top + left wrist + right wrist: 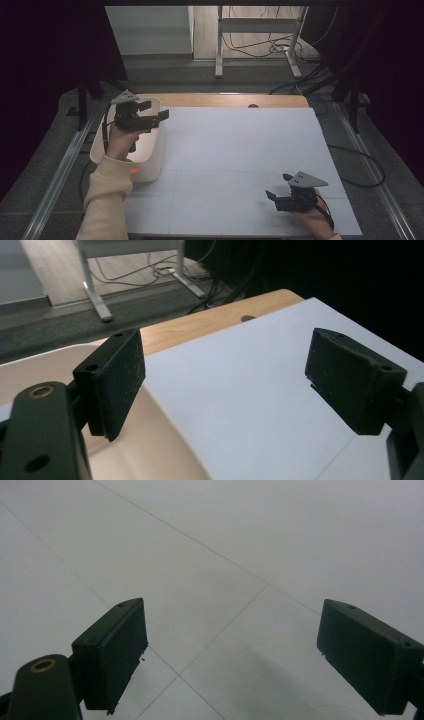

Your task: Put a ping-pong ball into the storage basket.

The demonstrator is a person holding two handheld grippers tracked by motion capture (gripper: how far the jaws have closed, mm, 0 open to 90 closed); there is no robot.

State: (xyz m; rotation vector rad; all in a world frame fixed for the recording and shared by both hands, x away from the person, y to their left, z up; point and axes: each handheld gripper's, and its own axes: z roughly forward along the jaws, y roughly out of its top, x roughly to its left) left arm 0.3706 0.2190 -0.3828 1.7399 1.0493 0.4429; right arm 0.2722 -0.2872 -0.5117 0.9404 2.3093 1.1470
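- The left gripper [156,112] is being held above a cream tub [155,165] at the white table's [240,150] left edge, jaws spread apart and empty.
- The right gripper [278,187] is being held low over the table's near right part, jaws likewise apart and empty.

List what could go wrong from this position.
1. The left hand-held gripper hangs open over the white bin, which sits at the table's left edge; a knock might shove the bin off.
2. The right hand-held gripper sits open, low over the white table surface near its front edge; lowering further could scrape its jaws on the surface.
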